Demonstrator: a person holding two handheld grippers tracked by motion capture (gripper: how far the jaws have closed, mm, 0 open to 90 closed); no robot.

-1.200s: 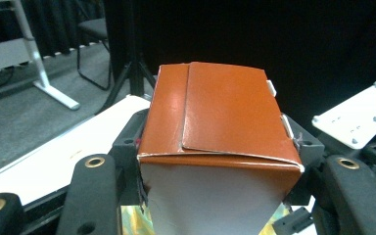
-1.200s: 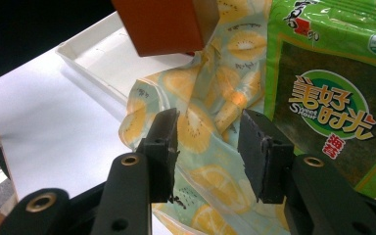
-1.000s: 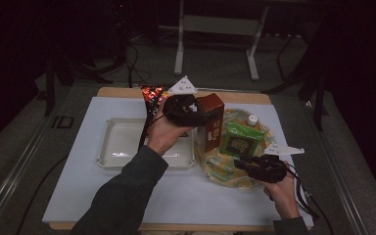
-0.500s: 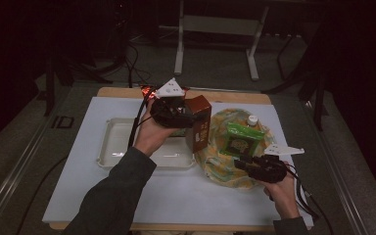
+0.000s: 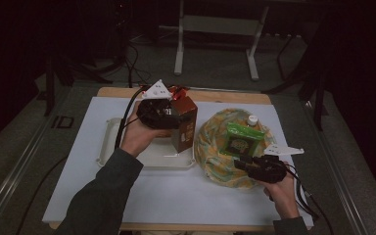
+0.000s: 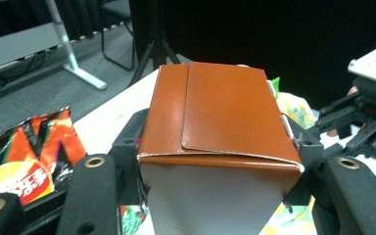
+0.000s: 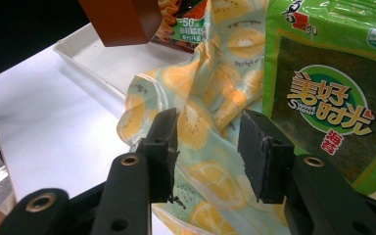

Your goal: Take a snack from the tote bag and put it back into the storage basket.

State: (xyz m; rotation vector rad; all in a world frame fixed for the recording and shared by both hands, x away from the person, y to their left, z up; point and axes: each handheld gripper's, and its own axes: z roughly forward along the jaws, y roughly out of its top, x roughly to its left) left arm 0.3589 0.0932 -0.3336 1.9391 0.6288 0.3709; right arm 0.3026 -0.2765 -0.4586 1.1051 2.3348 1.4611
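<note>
While the person's two hands work at the table, these lines hold:

Left gripper (image 5: pixel 169 113): its jaws are clamped on the two sides of the brown carton (image 5: pixel 184 123), which it holds above the white tray (image 5: pixel 106 147); in the left gripper view the carton (image 6: pixel 215 147) sits squarely between the black jaws.
Right gripper (image 5: pixel 247 164): its jaws stand apart over the near edge of the fruit-print cloth bag (image 5: pixel 215 152); in the right gripper view a fold of the bag (image 7: pixel 200 122) lies between the pads, and whether they touch it cannot be told.
Hidden: the carton's lower part is cut off by the bottom of the left gripper view; the left hand (image 5: pixel 139 134) covers part of the tray; the green seaweed packet (image 5: pixel 242 139) runs past the right gripper view's edge (image 7: pixel 333 98), and its small print is too fine to read.
Snack bag (image 6: pixel 24 156): red and black, lying beside the carton, partly behind a jaw.
Bottle cap (image 5: pixel 252 119): white, peeking above the packet; the bottle itself is hidden.
Surface: a white sheet (image 5: pixel 186 196) over a wooden table top (image 5: pixel 225 96).
Room: dark, with a grey floor, trailing cables and a white metal stand (image 5: pixel 215 29) behind the table.
</note>
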